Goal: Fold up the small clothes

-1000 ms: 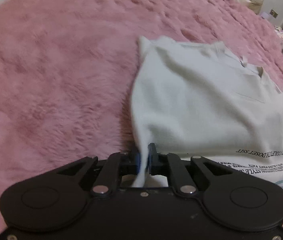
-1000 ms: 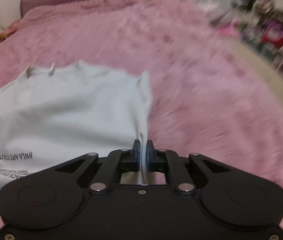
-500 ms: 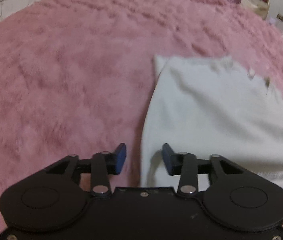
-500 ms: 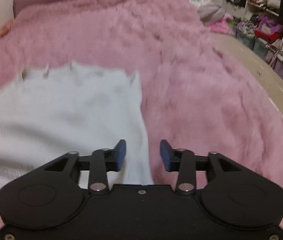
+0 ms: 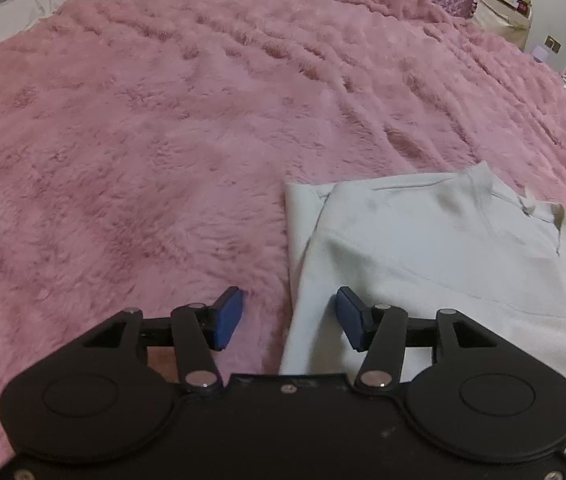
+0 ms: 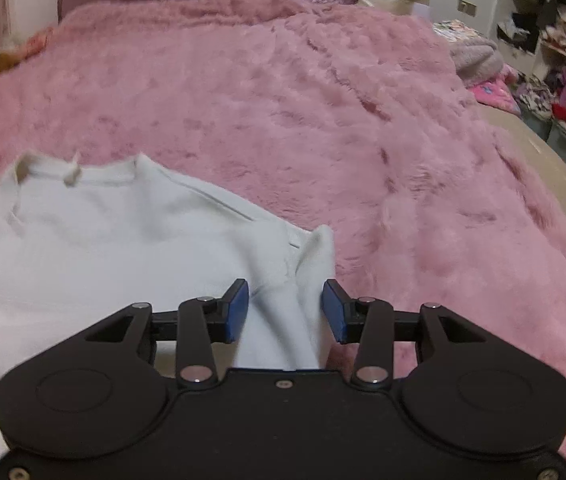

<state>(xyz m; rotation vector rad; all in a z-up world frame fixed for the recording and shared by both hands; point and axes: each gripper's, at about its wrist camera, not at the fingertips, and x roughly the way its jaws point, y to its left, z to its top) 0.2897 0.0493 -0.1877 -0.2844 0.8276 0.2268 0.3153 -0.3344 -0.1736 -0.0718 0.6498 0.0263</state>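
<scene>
a: so where are we at? in the left wrist view our left gripper has its fingers spread, holding nothing. the white shirt fills the lower right of that frame on the pink fuzzy blanket, and its left edge runs away from us right between the pads.

b: right wrist view mirrors that. our right gripper is spread and empty too, with the shirt's bunched right edge sitting between the fingers, rest of it lower left.

a: so neither's closer, each side edge is already lined up. shirt looks soft, plain, collar at the far end, a few wrinkles.

b: we'd guess another fold's coming.
</scene>
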